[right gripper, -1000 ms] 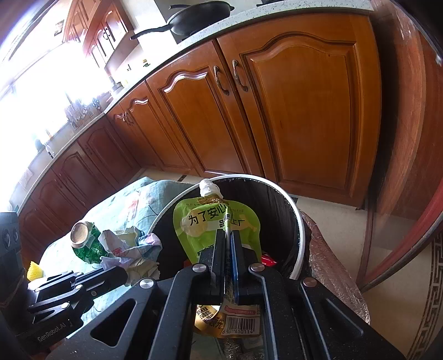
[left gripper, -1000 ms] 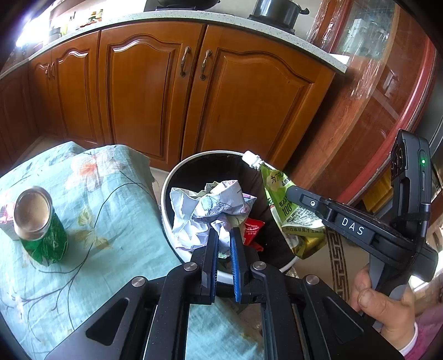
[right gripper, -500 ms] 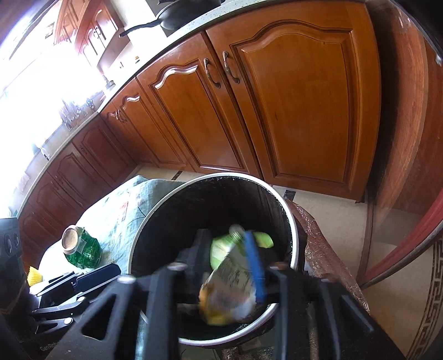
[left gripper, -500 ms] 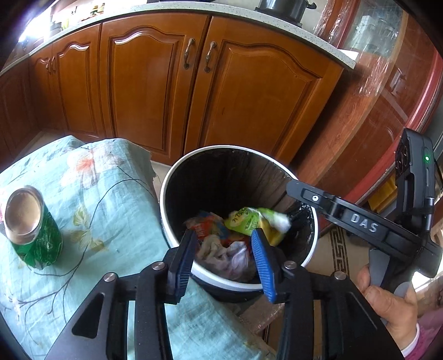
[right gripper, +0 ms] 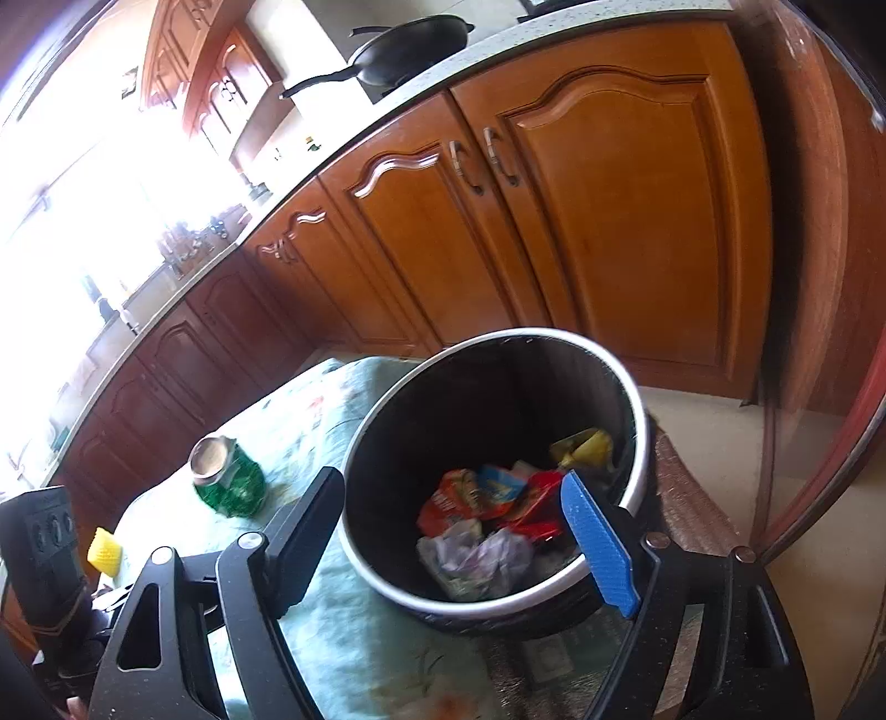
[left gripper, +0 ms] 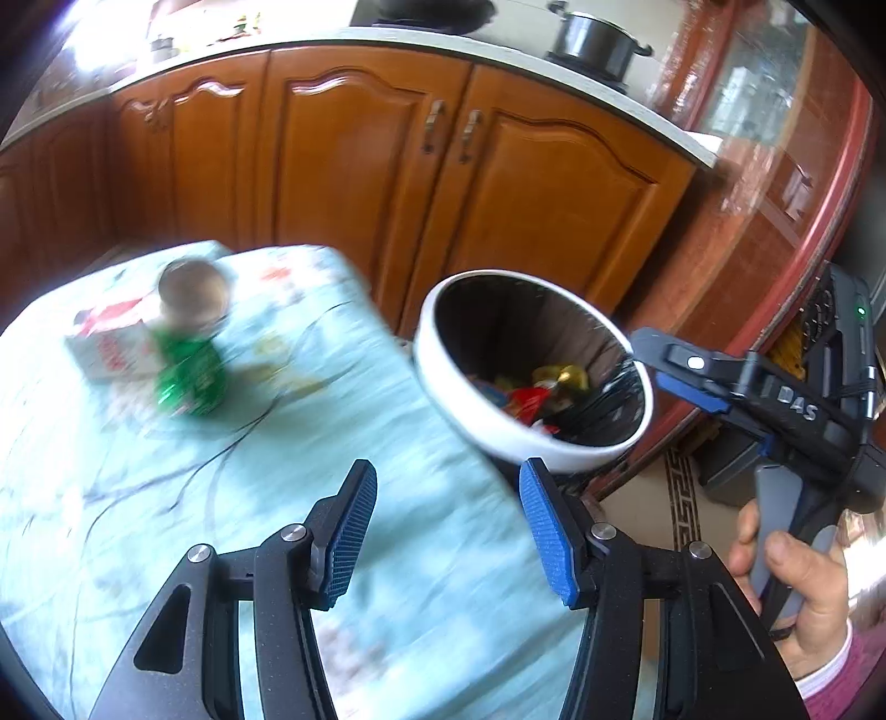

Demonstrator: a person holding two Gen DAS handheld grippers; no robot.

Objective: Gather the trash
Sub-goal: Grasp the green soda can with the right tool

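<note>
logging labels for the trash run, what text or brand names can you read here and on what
"DAS": white letters on the right gripper body.
Red and white carton: red print, too blurred to read.
Green can: no readable label.
Wrappers in the bin: print too small to read.

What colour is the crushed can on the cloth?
Green, with a silver top; the can shows best in the right wrist view.

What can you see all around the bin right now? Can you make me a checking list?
Surface: pale green flowered cloth.
Job's things: trash bin holding wrappers and crumpled paper; green can standing on the cloth.
Clutter: red-and-white carton behind the can; small yellow thing.
Grippers: left gripper and right gripper both open and empty, jaws just been opening.
Cables: nothing seen.
Surroundings: wooden cabinets, pan on the counter.
</note>
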